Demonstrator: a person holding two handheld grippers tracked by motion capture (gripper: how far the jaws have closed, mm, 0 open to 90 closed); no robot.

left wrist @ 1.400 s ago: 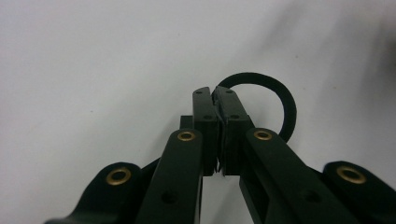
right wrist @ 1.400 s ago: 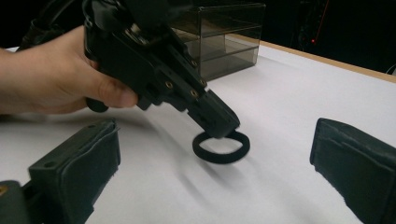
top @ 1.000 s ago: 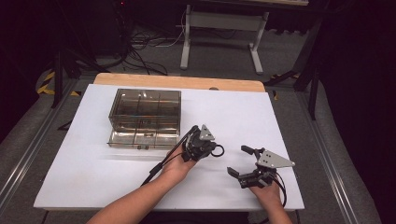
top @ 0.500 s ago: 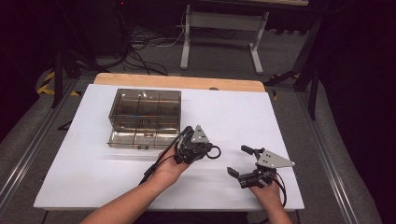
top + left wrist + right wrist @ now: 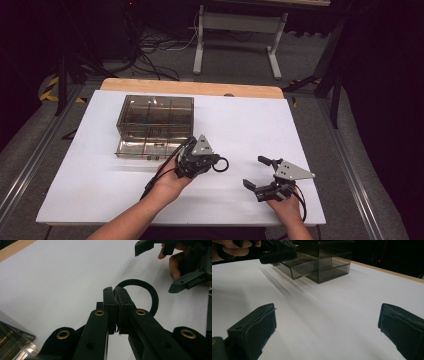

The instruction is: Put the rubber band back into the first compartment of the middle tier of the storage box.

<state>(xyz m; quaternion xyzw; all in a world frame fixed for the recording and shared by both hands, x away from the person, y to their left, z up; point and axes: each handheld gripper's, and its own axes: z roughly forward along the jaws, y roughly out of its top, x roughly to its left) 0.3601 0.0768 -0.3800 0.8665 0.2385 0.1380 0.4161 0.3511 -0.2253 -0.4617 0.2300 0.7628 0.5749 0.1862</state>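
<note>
White sheeting covers the worktop (image 5: 100, 170), with a wooden edge at the far side and dark floor, cables and a metal stand beyond. A smoky transparent drawer organiser (image 5: 155, 125) stands on the far left part of the worktop, its lowest drawer drawn out toward the person.

The left gripper (image 5: 215, 161) is seen just in front of that open drawer, its jaws closed on a black ring (image 5: 147, 293), apparently a soft band, pinched by one short stretch of its rim so that the rest of the loop hangs free past the jaw tips. The right gripper (image 5: 256, 172) rests near the front right of the worktop, well apart from the organiser, with its jaws spread wide and nothing between them.

Several risks can be judged. Because so little of the ring is gripped, it could slip out or swing during travel. If the ring is meant for the drawer, the dangling loop could catch on the drawer front or fall into the wrong compartment. The light organiser could also be pushed by a low approach.

No brand, label or writing can be read anywhere.
</note>
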